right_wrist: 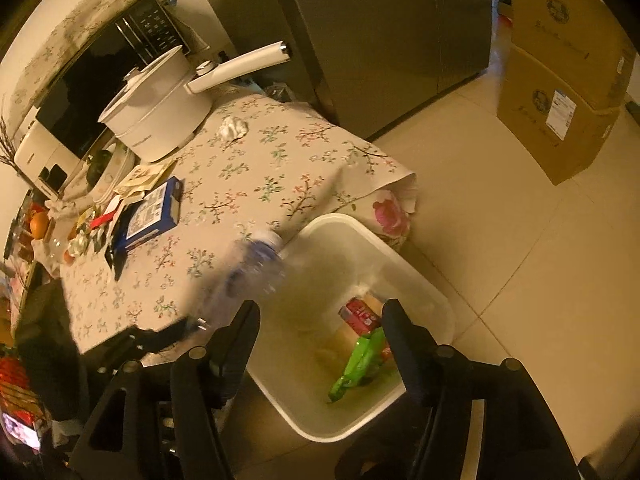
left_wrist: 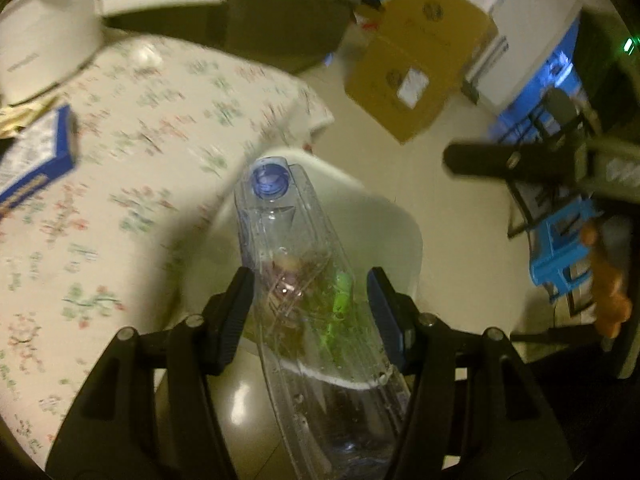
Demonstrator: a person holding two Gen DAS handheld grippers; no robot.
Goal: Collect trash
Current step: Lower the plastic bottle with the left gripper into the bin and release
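The left gripper (left_wrist: 310, 312) holds a clear plastic bottle (left_wrist: 304, 280) between its jaws, about half open, both pads set against the bottle's sides. The bottle runs lengthwise out from the jaws, its blue cap (left_wrist: 269, 178) at the far end, and it hangs over the white bin (left_wrist: 400, 224) that stands on the floor against the table's near corner.

The right gripper (right_wrist: 320, 340) stands with its jaws apart and nothing between them, poised over the same white bin (right_wrist: 424, 280). Down in the bin lie a green wrapper (right_wrist: 360, 364) and a red carton (right_wrist: 360, 314). The bottle (right_wrist: 256, 268) shows as a blur above the bin's table-side rim, just beyond the right gripper's left finger.

Farther off, on the floral tablecloth (right_wrist: 256, 168), a blue box (right_wrist: 154, 212) lies toward the table's cluttered left edge, a crumpled tissue (right_wrist: 233, 127) near its far edge, and a white pot (right_wrist: 156, 116) with a long handle behind that. Cardboard boxes (right_wrist: 560, 92) are stacked on the floor beyond.
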